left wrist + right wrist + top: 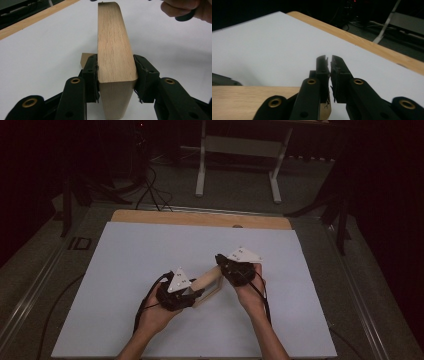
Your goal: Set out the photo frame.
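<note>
Wood fills the middle of what we see: a pale block (113, 47) is clamped between the jaws of the left gripper (116, 75), whose pads press on its two broad sides near one end, so the left gripper is gripping the block. In the high view we find the block (206, 281) raised over the white sheet (125, 270), running from the left gripper (186, 295) up toward the right gripper (224, 262), with its far end just beside that gripper. A second, darker wooden piece (210, 296) hangs along its underside there; how the two join we cannot tell. In the right gripper view the right gripper (329, 60) has its jaws brought together with a thin slit between them and nothing in it, and the block (254, 102) lies below and to the left of the jaws. We see no containers on the sheet.
</note>
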Demonstrator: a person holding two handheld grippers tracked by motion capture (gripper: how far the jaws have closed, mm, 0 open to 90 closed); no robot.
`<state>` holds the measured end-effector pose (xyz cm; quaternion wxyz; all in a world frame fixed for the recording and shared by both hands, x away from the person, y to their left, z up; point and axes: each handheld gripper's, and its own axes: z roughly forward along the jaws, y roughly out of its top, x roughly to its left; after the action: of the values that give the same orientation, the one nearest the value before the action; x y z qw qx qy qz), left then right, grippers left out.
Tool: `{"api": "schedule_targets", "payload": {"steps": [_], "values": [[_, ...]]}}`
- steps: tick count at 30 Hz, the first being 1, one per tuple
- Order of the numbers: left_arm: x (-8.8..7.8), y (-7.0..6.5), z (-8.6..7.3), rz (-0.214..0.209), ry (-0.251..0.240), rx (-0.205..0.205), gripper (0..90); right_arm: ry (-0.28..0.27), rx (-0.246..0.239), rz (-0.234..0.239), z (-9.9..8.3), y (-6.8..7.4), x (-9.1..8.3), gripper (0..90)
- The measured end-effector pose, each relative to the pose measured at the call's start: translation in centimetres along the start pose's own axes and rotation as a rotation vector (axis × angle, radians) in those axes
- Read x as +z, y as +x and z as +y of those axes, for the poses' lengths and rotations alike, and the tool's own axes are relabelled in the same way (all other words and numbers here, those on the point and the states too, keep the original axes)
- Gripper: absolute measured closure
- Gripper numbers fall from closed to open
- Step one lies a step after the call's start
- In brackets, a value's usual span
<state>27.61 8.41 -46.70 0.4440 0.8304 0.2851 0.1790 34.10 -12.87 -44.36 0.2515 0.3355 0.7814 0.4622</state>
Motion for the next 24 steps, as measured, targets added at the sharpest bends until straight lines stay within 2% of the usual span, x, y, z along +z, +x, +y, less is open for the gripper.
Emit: {"api": "schedule_targets", "payload": {"steps": [3, 11, 14, 17, 24], "values": [[0.0, 0.0, 0.0, 0.000, 0.000, 0.002, 59.3, 0.019, -0.006, -0.007, 0.0, 0.0, 0.5, 86.7], [0.0, 0.0, -0.1, -0.008, -0.003, -0.003, 59.3, 0.048, 0.030, 0.002, -0.2, -0.5, 1.2, 87.6], [0.0, 0.1, -0.1, 0.009, 0.000, -0.001, 58.8, 0.051, 0.033, 0.005, -0.2, -0.5, 1.2, 88.1], [0.0, 0.3, -0.2, 0.025, 0.001, -0.017, 56.5, 0.055, 0.040, 0.007, -0.3, -0.6, 1.1, 88.7], [0.1, 0.6, -0.3, 0.041, 0.000, -0.023, 52.0, 0.062, 0.043, 0.014, -0.3, -0.6, 0.7, 89.1]]}}
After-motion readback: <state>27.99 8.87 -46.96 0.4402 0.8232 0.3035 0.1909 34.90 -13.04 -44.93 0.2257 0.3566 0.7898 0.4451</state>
